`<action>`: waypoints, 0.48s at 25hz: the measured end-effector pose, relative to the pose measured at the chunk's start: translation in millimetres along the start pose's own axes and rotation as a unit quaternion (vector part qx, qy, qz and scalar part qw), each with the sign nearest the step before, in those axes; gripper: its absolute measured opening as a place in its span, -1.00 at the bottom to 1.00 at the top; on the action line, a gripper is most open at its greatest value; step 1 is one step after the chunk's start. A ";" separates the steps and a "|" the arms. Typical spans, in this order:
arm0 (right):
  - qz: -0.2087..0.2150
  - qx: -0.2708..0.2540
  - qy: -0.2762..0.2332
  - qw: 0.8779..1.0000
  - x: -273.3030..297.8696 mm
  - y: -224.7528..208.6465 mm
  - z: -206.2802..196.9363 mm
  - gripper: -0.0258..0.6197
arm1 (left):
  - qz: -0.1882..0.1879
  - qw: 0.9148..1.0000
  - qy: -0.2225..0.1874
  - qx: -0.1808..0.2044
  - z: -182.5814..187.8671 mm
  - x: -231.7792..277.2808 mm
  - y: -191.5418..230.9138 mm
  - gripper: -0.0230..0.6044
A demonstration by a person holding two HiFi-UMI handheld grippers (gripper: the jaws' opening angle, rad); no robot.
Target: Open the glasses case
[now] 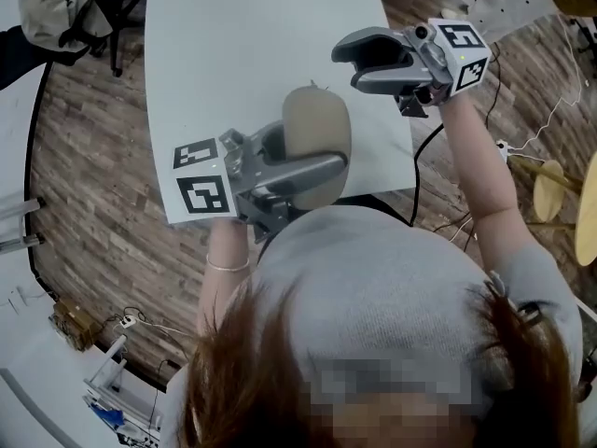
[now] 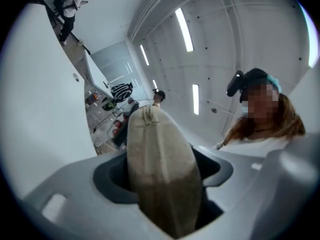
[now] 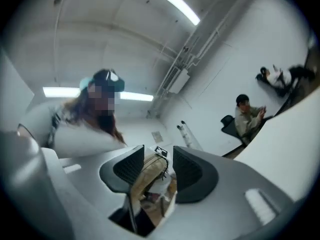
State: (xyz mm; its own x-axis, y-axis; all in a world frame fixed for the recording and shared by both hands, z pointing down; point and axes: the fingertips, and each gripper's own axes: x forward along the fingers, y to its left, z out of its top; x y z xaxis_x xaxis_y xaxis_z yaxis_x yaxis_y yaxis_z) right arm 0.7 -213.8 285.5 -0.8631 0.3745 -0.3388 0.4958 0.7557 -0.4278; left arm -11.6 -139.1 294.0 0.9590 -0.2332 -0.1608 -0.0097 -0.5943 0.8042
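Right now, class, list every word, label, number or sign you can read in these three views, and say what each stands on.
No readable text anywhere.
Left claw, marker cube: black-and-white square patterns, no letters or numbers.
Right claw, its marker cube: the same kind of patterns.
Glasses case: no print visible.
Paper on the wall, right gripper view: too blurred to read.

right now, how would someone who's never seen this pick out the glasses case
Find the white table, then the left gripper held over its near edge. Clamped between its jaws is the glasses case: a smooth beige oval, the only tan, rounded shape against the grey gripper plastic around it.
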 end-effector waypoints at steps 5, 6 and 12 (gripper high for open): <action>0.148 0.133 -0.105 0.974 11.3 -3.6 -0.1 -0.36 | -0.049 0.999 -0.004 -0.001 4.6 10.1 -23.5 0.13; 0.168 0.147 -0.109 0.969 14.3 -3.2 -3.6 -0.36 | -0.053 0.999 -0.004 -0.002 5.5 11.2 -25.1 0.13; 0.266 0.191 -0.146 0.933 24.7 9.0 1.8 -0.71 | -0.062 0.998 0.004 -0.011 6.5 6.3 -28.0 0.13</action>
State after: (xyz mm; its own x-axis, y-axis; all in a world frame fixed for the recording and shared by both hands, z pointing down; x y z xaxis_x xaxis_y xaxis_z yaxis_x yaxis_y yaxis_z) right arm -16.0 -198.7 271.7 -0.4496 0.4378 -0.7785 0.8931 0.2361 -0.3830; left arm -7.1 -128.9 266.7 0.9546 -0.1532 -0.2556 0.1155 -0.6005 0.7912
